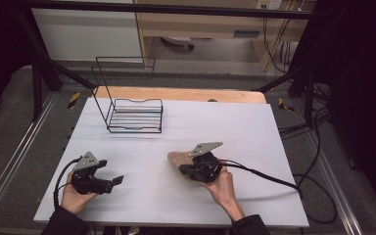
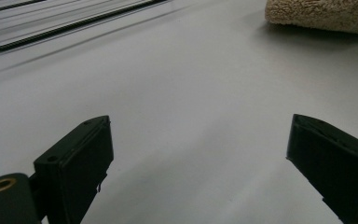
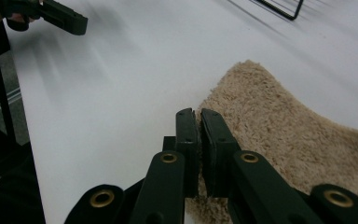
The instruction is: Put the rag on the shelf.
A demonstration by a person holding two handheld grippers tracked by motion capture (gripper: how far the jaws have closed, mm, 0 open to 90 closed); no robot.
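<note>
A wire rack (image 1: 136,115) stands near the table's (image 1: 254,127) far left corner, nothing in it, with bare tabletop before it. The towel (image 3: 279,126) lies right of centre toward the near edge, pinched by the right gripper (image 3: 198,122). The left gripper (image 2: 198,154), jaws spread, sits by the near left corner.

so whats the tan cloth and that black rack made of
The tan cloth looks like terry or plush fabric: a fuzzy, looped pile with a matte finish. The right gripper has its jaws pinched on its edge. The black rack seems to be thin metal wire, probably coated: slim bent rods with a dull black finish.
</note>
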